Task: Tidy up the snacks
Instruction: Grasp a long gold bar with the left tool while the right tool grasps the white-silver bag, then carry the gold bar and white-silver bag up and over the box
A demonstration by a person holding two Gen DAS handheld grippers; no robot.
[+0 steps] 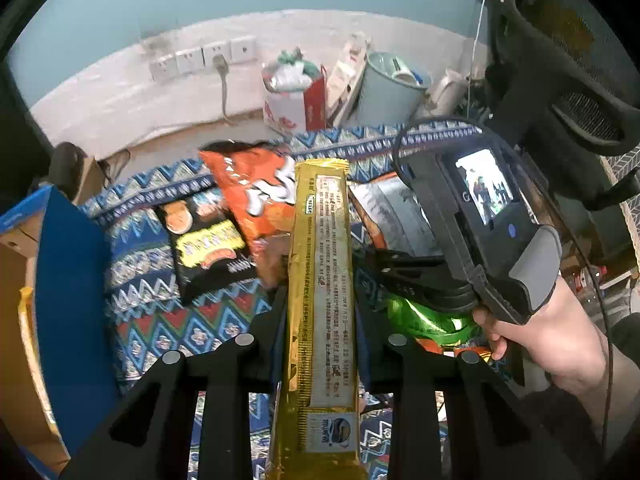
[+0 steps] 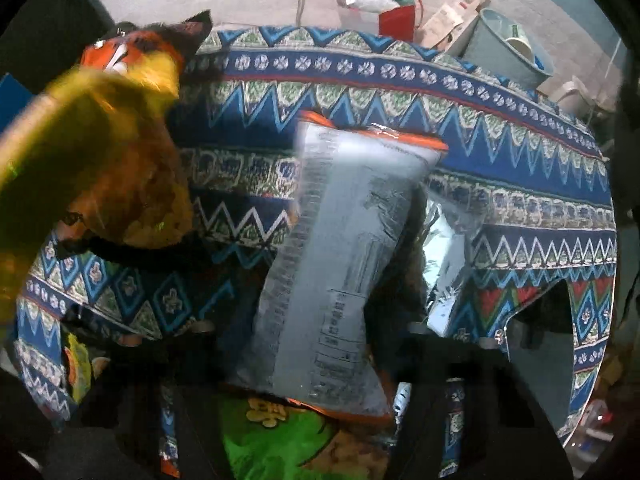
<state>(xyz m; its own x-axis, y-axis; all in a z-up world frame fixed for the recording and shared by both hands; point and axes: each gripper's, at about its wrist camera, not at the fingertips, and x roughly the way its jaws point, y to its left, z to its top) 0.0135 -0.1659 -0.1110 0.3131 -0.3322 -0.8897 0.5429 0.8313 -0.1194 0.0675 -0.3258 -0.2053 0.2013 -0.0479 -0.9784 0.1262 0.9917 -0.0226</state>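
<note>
Left wrist view, left to right. Blue box (image 1: 68,280) at the left edge, open, brown inside. Patterned cloth (image 1: 160,320) over the table. Black snack bag (image 1: 208,248) flat on the cloth, its long axis running away from the camera. Orange chip bag (image 1: 256,196) just beyond it, partly over its far corner, tilted.

Centre: left gripper (image 1: 320,300) clamped narrow on a gold bar (image 1: 324,300). The bar's long axis runs straight along the fingers, its far end pointing away toward the wall, its near end down past the bottom of the frame. Printed back faces the camera. It is lifted clear of the cloth.

Right: the right gripper (image 1: 400,268), screen lit, held by a hand (image 1: 560,332), points down into a pile of a silver bag (image 1: 400,216) and a green bag (image 1: 424,316).

Right wrist view, blurred. The gold bar (image 2: 60,152) is a yellow smear at left. The silver bag (image 2: 340,260) is at centre, long axis running away from the camera, orange seam at the far end. It lies between the right gripper's (image 2: 316,344) fingers, which look partway closed; contact cannot be told. The green bag (image 2: 272,444) lies below.
</note>
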